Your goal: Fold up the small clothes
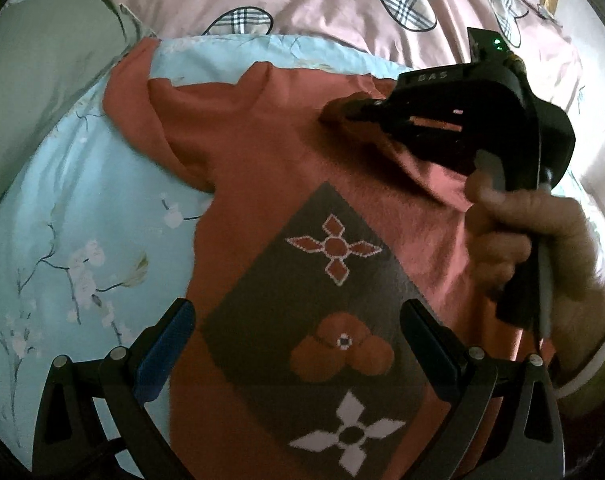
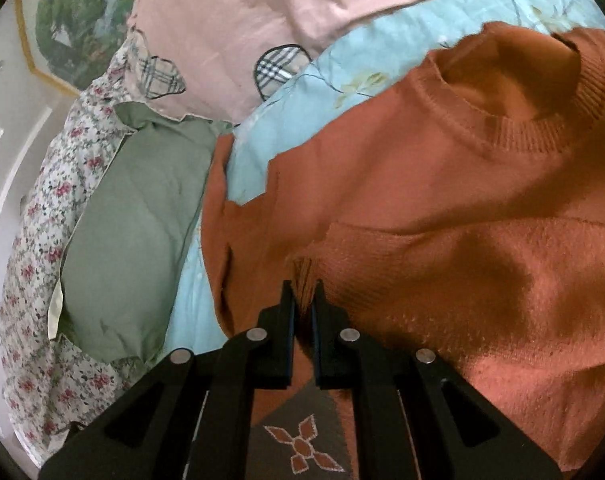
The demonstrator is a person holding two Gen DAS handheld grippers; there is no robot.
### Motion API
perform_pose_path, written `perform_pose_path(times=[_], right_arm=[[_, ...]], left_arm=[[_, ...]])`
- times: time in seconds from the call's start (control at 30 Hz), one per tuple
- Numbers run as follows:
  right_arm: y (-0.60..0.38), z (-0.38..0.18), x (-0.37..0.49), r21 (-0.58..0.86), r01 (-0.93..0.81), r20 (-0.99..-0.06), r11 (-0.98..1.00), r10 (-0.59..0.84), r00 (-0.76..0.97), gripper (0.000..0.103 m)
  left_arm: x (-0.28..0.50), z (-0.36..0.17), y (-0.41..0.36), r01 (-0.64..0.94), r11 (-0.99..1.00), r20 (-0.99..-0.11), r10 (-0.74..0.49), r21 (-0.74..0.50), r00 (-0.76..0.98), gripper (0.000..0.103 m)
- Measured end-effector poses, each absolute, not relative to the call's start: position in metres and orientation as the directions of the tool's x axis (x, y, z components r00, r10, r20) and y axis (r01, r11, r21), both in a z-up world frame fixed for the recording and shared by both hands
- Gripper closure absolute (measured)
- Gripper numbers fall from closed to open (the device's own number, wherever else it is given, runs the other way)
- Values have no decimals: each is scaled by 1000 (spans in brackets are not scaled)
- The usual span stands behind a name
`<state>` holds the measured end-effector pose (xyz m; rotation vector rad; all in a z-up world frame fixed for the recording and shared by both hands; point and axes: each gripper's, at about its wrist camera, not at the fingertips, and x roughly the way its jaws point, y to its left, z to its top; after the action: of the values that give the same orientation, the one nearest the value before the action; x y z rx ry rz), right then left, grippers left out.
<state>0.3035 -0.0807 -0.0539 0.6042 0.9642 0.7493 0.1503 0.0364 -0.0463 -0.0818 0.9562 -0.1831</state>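
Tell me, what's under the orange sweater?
A blue flowery sheet lies under the orange sweater, showing around its edges. Whatever is beneath the sweater's middle is covered.

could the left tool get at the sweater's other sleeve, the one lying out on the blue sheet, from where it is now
Probably yes. The left tool is open above the sweater, holding nothing, and the sleeve lies uncovered on the blue sheet. The right tool, shut on the folded sleeve cuff, sits off that path.
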Motion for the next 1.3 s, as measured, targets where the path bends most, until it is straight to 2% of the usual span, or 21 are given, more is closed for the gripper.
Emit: perform_pose_path(times=[0.03,0.07,0.1,0.13,0.4,0.53,0.67,0.7,0.73,0.77,0.83,0.93,1.03,1.13,1.23,1.3], right_arm=[[-80,-53,304,752,-292,-490,591,797,352,91],[-78,-54,306,767,-289,-484,572,813,325,83],[-77,-55,307,779,-282,-480,559,823,306,74],[-79,-55,306,789,-278,-471,547,830,299,58],[-170,-28,256,766,-240,-445,596,762,471,56],[-217,-27,221,753,-177,-462,634,700,545,56],[-251,-36,192,744,-100,-490,660,642,590,56],[-257,-38,188,746,-81,-495,661,631,598,56],[-263,-40,186,746,-63,-501,663,621,603,56],[-267,-41,184,743,-58,-504,666,616,606,56],[-276,-38,182,727,-51,-516,684,594,617,56],[-292,-31,177,694,-45,-535,718,557,635,56],[-313,-25,175,630,-9,-577,777,476,664,56],[-332,-24,184,577,42,-620,815,404,673,56],[-345,-25,202,525,70,-651,848,347,675,56],[-351,-28,223,481,85,-683,872,312,660,56]], left_arm=[[152,-46,36,120,980,-802,-197,-156,563,1],[153,-47,35,121,980,-802,-201,-160,563,1],[155,-47,33,125,978,-800,-209,-168,562,1],[158,-47,31,131,975,-797,-220,-177,562,1],[214,-56,17,162,946,-778,-323,-281,539,1],[266,-74,17,139,919,-780,-387,-369,492,2],[301,-76,10,145,909,-764,-407,-390,500,3],[308,-75,5,161,899,-752,-431,-408,498,10],[311,-76,2,169,895,-748,-439,-413,497,29],[314,-77,-1,174,897,-751,-436,-405,497,41],[319,-76,-9,180,921,-766,-387,-345,514,95],[314,-63,1,186,910,-734,-410,-371,542,100],[301,-39,27,146,937,-689,-335,-319,642,100],[306,-40,50,79,958,-701,-256,-274,666,100],[312,-50,66,63,942,-713,-292,-330,638,100],[310,-48,66,60,945,-702,-280,-321,655,100]])
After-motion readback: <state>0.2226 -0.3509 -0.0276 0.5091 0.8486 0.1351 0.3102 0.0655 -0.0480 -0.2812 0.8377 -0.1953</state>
